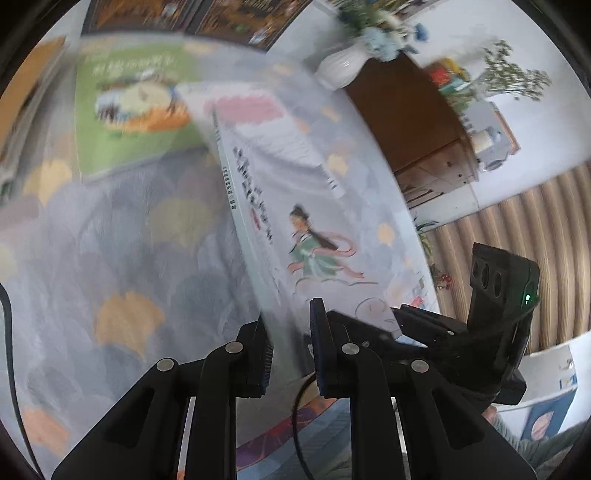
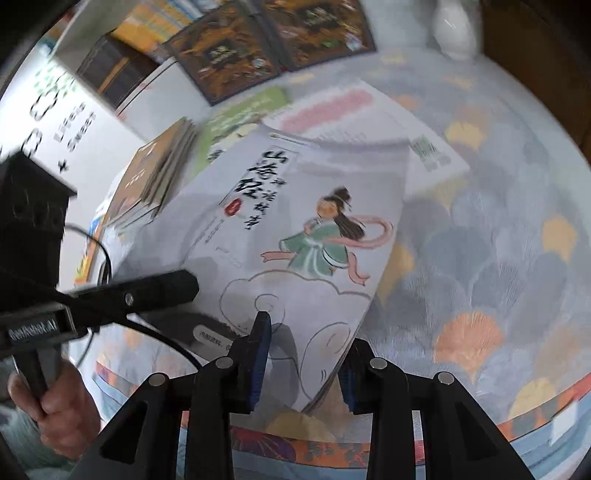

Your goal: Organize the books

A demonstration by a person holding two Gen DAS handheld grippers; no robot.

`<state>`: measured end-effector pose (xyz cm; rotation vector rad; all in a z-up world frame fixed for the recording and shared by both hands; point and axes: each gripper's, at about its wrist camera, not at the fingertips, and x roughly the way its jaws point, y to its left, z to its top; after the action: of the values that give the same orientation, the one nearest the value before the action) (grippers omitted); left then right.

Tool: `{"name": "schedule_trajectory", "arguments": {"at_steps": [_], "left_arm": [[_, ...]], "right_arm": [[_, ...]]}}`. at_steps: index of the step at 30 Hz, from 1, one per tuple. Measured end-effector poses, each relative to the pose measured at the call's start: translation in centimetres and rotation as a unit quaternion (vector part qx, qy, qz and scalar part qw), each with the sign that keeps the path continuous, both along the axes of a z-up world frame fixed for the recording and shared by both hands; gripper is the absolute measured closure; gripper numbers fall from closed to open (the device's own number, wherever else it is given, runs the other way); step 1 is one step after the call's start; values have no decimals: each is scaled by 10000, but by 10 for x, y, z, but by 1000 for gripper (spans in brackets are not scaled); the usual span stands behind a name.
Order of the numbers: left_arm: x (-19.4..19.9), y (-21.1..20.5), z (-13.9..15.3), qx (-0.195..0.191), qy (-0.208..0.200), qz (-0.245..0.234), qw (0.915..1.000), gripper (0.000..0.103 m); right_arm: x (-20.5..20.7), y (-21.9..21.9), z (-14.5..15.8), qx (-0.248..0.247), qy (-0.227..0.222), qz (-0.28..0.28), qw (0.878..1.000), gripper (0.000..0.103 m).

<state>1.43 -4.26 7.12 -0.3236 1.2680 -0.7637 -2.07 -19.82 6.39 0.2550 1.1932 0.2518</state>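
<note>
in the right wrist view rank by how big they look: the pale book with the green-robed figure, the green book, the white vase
1. Pale book with the green-robed figure, largest, but nearest the camera.
2. Green book, partly covered.
3. White vase, cut off at the frame edge, so its rank is unsure.

Pale book (image 2: 295,236) held tilted above tabletop (image 2: 498,258), near corner gripped between pads of right claw (image 2: 301,363); left claw (image 1: 291,350) clamped on same book's near edge. Second book (image 1: 129,110) laid flat on tabletop behind raised book. 2 more books (image 2: 266,48) placed side by side at far edge. Stack of books (image 2: 155,173) set left of raised book. Vase (image 1: 343,66) stood at far right corner.
</note>
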Motion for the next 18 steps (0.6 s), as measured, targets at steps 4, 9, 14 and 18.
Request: {"name": "schedule_trajectory", "arguments": {"at_steps": [4, 9, 14, 18], "left_arm": [[6, 10, 19, -164, -279, 43, 9995, 88], [18, 37, 38, -523, -400, 340, 9972, 85], [39, 82, 59, -713, -686, 929, 9907, 84], [53, 121, 65, -711, -854, 1424, 9835, 84]], "right_arm": [[3, 8, 23, -191, -292, 275, 9990, 71], [22, 25, 56, -287, -724, 492, 9957, 71], [60, 70, 80, -366, -1132, 1020, 9876, 71], [94, 113, 81, -99, -1176, 1384, 9833, 71]]}}
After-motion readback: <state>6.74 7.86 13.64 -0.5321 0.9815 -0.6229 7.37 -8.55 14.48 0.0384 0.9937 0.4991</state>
